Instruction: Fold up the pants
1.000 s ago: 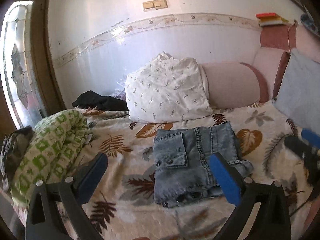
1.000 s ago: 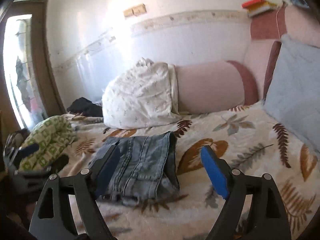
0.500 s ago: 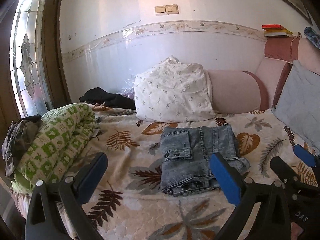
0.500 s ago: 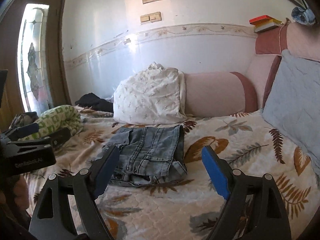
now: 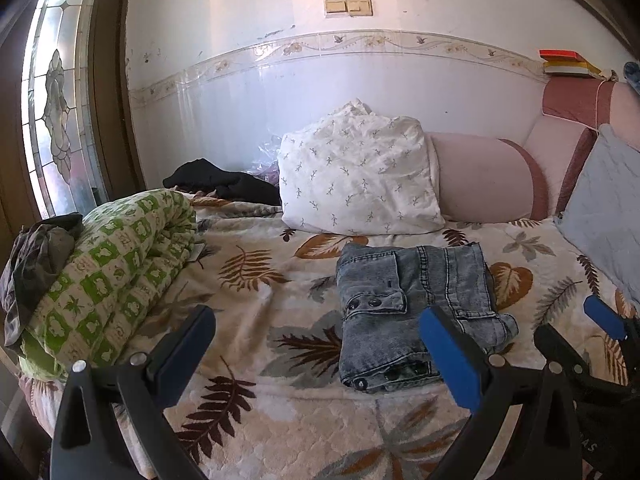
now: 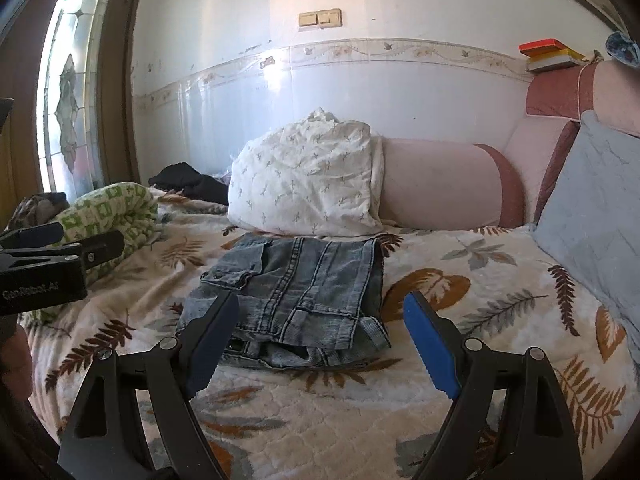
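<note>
since a second ago both hand-held grippers have drawn back from the bed, so more of the leaf-patterned cream blanket (image 5: pixel 256 280) shows in front of them. the faded grey-blue denim pants (image 5: pixel 412 312) lie folded into a compact, roughly square bundle near the middle of the blanket, just in front of a white pillow with small sprig prints (image 5: pixel 356 176), not touching either tool. the left gripper (image 5: pixel 316 348), black with blue pads, has its jaws spread wide and empty, the bundle showing beyond its right finger. the right gripper (image 6: pixel 320 332) is likewise spread wide with nothing between its pads; the pants sit ahead of it, apart from the fingertips.

the fold looks finished, so the step in hand seems to be pulling clear. to do it well, keep both sets of jaws wide and well above the cloth, so no pad catches the loose hem at the bundle's near edge, and keep the two tools apart from each other. a rolled green-and-white quilt (image 5: pixel 108 276) lies at the left.
</note>
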`<action>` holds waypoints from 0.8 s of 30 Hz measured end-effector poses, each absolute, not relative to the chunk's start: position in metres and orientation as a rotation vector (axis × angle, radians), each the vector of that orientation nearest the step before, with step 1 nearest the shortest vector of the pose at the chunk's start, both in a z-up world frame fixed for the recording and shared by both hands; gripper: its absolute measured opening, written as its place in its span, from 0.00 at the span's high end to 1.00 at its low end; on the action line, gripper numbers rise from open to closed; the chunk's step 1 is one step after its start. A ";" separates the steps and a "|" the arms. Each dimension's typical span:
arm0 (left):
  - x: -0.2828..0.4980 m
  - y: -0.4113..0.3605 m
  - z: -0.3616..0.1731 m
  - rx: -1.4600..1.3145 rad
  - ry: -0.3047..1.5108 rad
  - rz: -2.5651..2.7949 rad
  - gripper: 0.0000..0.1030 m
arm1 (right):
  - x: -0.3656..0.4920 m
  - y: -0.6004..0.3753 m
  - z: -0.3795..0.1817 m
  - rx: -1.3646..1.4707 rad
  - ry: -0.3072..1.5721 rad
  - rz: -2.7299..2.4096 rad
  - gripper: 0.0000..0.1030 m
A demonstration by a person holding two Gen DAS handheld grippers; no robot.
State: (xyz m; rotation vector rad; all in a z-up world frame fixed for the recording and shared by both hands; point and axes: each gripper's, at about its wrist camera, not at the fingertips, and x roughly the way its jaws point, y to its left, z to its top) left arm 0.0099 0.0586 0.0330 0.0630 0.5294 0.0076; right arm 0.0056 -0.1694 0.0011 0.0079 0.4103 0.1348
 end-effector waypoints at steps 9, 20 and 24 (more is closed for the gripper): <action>0.017 0.057 0.026 0.067 0.545 0.007 0.00 | 0.011 -0.173 0.002 0.016 0.414 0.134 0.18; 0.017 0.060 0.025 0.069 0.549 0.008 0.00 | 0.012 -0.175 0.001 0.026 0.422 0.130 0.18; 0.016 0.061 0.025 0.071 0.546 0.011 0.00 | 0.013 -0.175 0.001 0.020 0.425 0.129 0.18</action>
